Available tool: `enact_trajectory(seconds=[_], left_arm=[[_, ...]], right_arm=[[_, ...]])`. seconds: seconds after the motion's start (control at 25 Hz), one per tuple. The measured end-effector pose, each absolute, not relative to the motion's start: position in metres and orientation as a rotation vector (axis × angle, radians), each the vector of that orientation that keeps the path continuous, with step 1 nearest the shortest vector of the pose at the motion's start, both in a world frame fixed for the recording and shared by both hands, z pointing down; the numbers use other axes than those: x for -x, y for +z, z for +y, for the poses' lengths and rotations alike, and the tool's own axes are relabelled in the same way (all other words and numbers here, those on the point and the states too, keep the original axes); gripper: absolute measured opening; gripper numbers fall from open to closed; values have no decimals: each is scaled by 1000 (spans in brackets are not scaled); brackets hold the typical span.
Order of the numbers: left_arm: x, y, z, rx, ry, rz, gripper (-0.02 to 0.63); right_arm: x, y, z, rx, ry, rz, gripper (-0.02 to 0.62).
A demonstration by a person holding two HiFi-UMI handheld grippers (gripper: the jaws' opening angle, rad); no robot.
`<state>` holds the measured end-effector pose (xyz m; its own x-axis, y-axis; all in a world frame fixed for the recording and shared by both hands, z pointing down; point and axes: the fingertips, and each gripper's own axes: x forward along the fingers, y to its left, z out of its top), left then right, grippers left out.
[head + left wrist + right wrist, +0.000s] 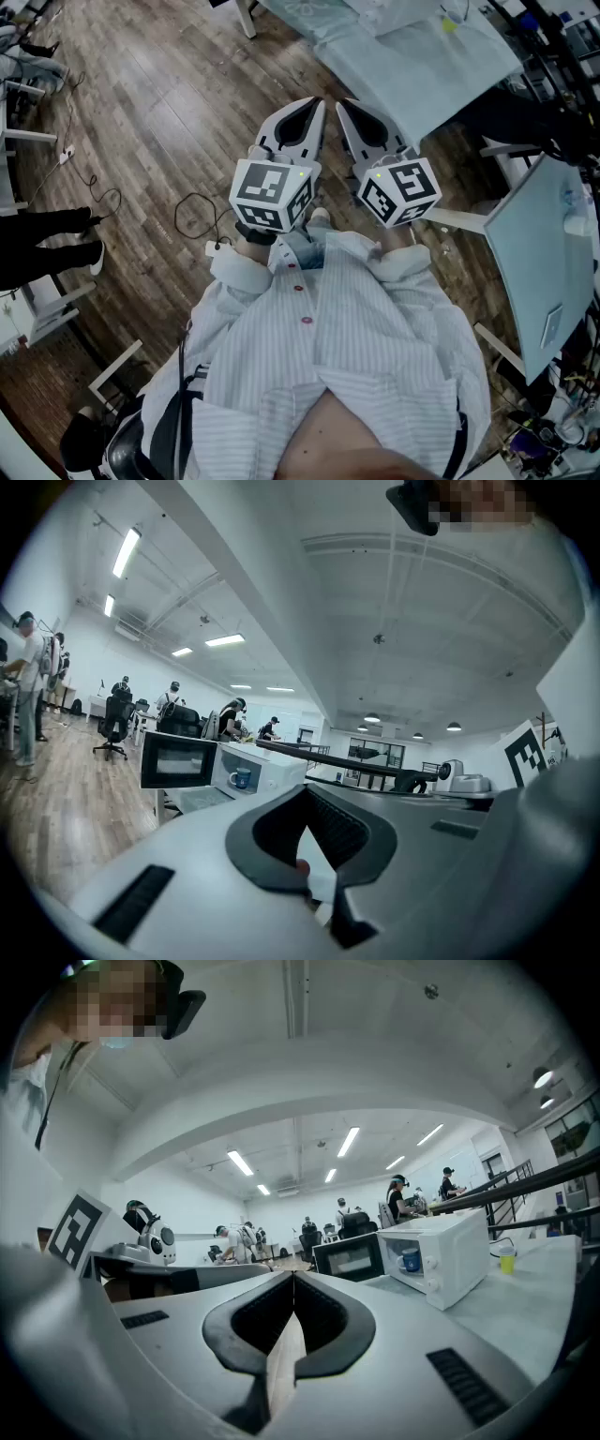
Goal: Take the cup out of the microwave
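Note:
A white microwave stands on a table ahead with its door swung open to the left. A blue cup sits inside it. The right gripper view shows the same microwave, its door and the cup. My left gripper and right gripper are both shut and empty, pointing level, still well short of the microwave. In the head view both are held side by side close to my chest, the left gripper next to the right gripper.
A light cloth-covered table lies ahead to the right. A yellow cup stands right of the microwave. Cables lie on the wooden floor at left. Several people and office chairs are far behind. A tilted panel stands at my right.

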<state>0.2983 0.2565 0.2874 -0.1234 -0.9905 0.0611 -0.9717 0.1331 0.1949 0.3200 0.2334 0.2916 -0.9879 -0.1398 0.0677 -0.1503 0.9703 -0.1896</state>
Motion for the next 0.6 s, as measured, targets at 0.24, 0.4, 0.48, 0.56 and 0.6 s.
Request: enact_trajectory(seconds=[0.24, 0.4, 0.48, 0.56, 0.6], left_arm=[[-300, 289, 252, -1950, -133, -2239, 9], [-301, 292, 255, -1921, -135, -2262, 9], [-302, 294, 255, -1900, -141, -2273, 9], [-304, 295, 255, -1883, -146, -2285, 9], [-304, 296, 254, -1877, -146, -2290, 9]], right_arm=[[-319, 292, 232, -204, 318, -3073, 35], [-320, 295, 235, -160, 342, -3074, 35], [-322, 298, 236, -141, 349, -3067, 35], [-325, 301, 235, -128, 354, -3060, 35], [-326, 302, 233, -124, 359, -3058, 35]])
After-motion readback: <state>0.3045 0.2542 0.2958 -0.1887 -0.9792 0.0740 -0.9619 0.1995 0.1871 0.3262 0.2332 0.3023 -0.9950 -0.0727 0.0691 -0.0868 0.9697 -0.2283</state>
